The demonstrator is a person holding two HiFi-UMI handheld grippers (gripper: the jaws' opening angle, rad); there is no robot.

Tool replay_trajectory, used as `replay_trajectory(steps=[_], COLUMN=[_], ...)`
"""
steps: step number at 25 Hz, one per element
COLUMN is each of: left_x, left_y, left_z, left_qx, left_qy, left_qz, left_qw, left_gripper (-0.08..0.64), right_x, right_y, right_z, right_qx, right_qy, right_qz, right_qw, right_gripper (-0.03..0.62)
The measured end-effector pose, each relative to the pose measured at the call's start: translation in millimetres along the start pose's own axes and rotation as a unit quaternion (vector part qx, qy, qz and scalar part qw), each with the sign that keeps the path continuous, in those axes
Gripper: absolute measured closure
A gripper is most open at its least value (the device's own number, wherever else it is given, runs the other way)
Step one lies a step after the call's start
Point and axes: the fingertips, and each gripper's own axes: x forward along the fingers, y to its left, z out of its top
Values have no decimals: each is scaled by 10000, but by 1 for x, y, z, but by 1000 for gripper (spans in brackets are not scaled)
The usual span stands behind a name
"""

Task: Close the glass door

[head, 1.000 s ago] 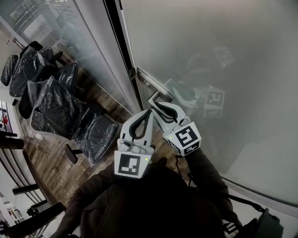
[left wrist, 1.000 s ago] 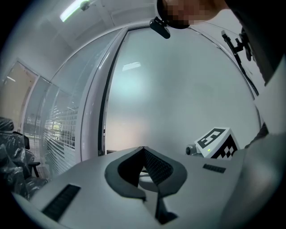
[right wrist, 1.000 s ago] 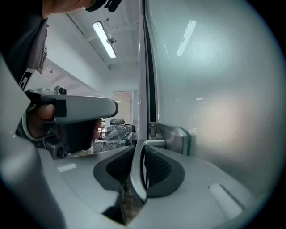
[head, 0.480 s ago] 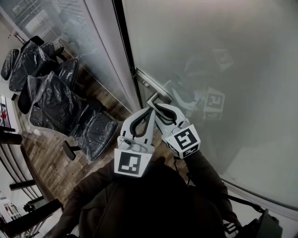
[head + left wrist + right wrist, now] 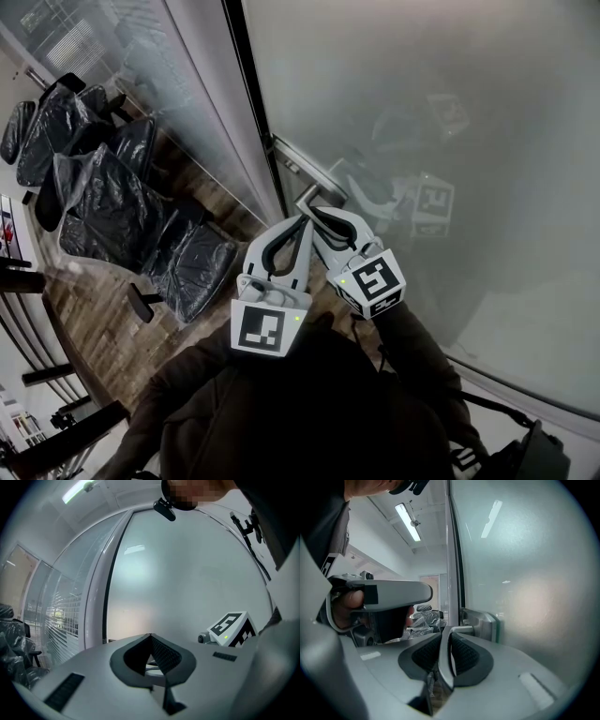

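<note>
The right gripper (image 5: 445, 644) pinches the metal handle (image 5: 461, 630) of the frosted glass door (image 5: 422, 112), which stands just ahead, its edge by the dark frame (image 5: 248, 103). The left gripper (image 5: 150, 637) hovers just beside it, jaws pressed together on nothing. Plastic-wrapped chairs (image 5: 103, 206) stand at the left

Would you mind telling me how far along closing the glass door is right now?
Done: the right gripper is shut on the door handle. In hand: the glass door, held at its frame; the left gripper is shut, empty. Left: letting go; whether the door has fully closed is unclear.
</note>
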Motion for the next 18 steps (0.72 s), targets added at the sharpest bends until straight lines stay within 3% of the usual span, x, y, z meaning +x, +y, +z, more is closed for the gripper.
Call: replay_trajectory(steps=[18], left_x=[-2], left_y=[1], left_z=[0], left_qx=[2], left_qy=[-35], left_qz=[13], left_qw=[10000], left_gripper=[563], right_x=[-1], right_y=[-1], right_z=[-1], right_qx=[11], right_qy=[11], right_qz=[-44], right_qw=[10000], right_gripper=[529])
